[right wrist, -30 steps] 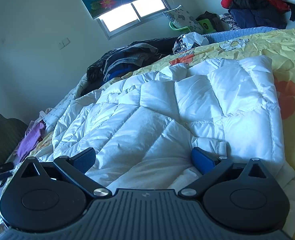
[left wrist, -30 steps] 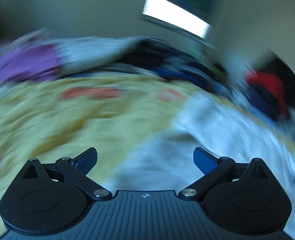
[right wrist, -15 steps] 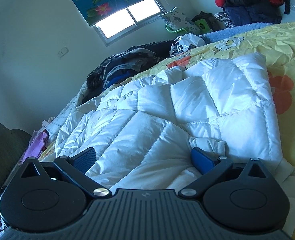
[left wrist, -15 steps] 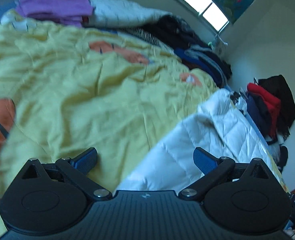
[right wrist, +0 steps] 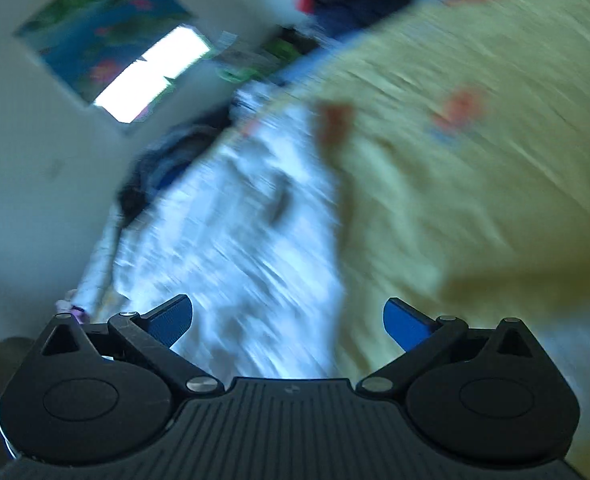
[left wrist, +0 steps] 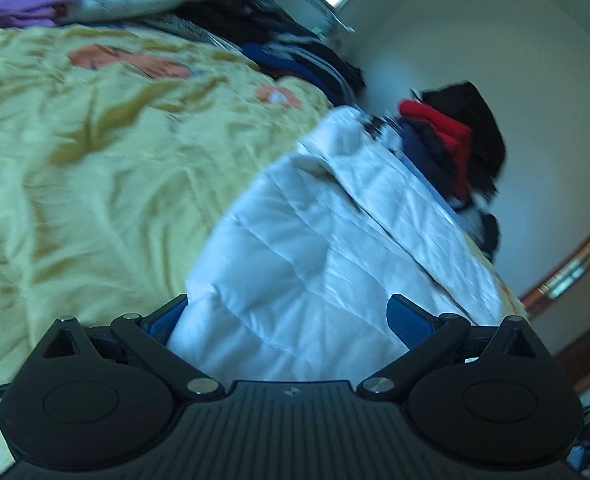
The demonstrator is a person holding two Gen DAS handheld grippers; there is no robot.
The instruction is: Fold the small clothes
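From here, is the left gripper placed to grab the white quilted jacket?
Probably yes: the left gripper is open, and the white quilted jacket already bulges between its fingers with nothing in the way.

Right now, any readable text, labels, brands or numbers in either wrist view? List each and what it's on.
No readable text in either view.
Left gripper: a small pale emblem on the ribbed black body, a mark only, no letters legible.
Right gripper: the same small emblem, too small to read.
White quilted jacket: no label or tag shows.
Yellow bedspread: orange printed shapes, blurred, no words.
Floral window blind: a picture only, motion-blurred.
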